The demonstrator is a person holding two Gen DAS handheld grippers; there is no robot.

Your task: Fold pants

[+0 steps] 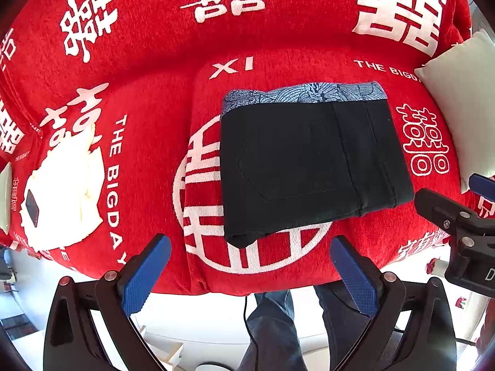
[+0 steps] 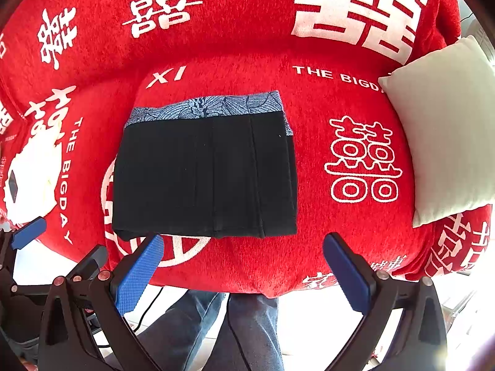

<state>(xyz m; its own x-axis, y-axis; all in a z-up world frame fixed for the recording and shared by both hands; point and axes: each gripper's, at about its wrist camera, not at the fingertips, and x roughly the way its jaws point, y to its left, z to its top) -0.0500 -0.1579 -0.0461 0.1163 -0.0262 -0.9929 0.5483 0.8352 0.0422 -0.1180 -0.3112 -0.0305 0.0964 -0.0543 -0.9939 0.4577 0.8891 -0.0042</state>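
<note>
The black pants (image 1: 309, 160) lie folded into a compact rectangle on the red sofa seat (image 1: 148, 160), with a blue patterned lining band along the far edge. They also show in the right wrist view (image 2: 204, 176). My left gripper (image 1: 250, 262) is open and empty, hovering over the seat's front edge just short of the pants. My right gripper (image 2: 243, 262) is open and empty, also in front of the pants' near edge. The right gripper shows at the right edge of the left wrist view (image 1: 458, 216); the left gripper shows at the left edge of the right wrist view (image 2: 27, 232).
The sofa has a red cover with white characters. A white cushion (image 2: 445, 130) leans at the right. A white cloth with a dark phone-like object (image 1: 62, 191) lies on the left. The person's jeans-clad legs (image 2: 235, 330) and a cable stand below the seat's front edge.
</note>
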